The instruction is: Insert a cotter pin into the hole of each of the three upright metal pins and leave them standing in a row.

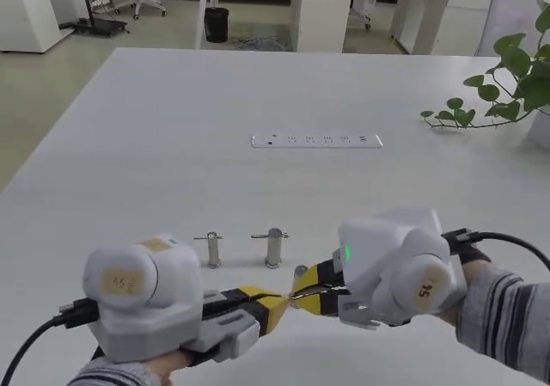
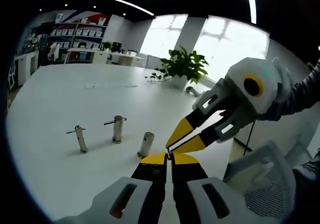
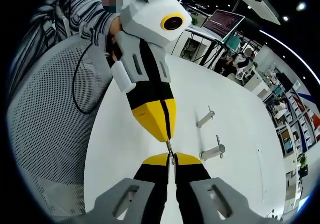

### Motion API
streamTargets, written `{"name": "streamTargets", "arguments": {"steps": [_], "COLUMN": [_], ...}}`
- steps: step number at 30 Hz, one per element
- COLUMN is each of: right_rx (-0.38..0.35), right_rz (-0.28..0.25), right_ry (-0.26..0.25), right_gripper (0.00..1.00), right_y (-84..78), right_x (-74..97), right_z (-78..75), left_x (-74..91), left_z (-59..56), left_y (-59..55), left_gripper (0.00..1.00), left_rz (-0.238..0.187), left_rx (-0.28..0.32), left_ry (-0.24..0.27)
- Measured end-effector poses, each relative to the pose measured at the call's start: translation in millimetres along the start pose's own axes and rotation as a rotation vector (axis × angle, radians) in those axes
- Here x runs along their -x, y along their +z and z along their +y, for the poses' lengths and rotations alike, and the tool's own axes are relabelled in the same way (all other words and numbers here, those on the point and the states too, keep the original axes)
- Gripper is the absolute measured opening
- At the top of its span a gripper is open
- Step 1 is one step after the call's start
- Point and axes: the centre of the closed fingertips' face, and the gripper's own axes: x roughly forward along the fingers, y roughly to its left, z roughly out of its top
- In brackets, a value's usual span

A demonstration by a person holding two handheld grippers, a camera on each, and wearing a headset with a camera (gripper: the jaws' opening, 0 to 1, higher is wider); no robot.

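**A:** Where's the cotter pin (image 3: 170,147)?

**B:** Low centre, pinched tip to tip. Both the left gripper (image 2: 170,158) and the right gripper (image 3: 171,159) are clamped on it.

**A:** And the bare metal pin (image 2: 146,144)?

**B:** Just left of the tips. I'd free one gripper only once the other grips firmly, then line up with the hole.

pins (image 1: 273,247) in row, power strip (image 1: 316,140) behind

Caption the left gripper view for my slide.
Left gripper and right gripper pinch one cotter pin beside three upright pins.
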Motion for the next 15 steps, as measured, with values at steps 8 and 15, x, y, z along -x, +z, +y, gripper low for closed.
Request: {"name": "streamTargets", "arguments": {"steps": [8, 15], "right_rx": [-0.015, -0.009], "right_rz": [0.029, 0.037], "right_ry": [0.020, 0.058], "right_gripper": [0.01, 0.00], "right_y": [-10.4, -13.8], "right_x": [1.1, 0.9], "right_z": [2.3, 11.9], "left_x": [2.0, 4.9], "left_z": [-8.0, -13.0], "left_y": [-4.4, -8.2], "left_gripper": [0.00, 0.00], "left_rz": [0.053, 0.075], "left_rx": [-0.167, -0.244], "left_ry": [-0.028, -0.069]}}
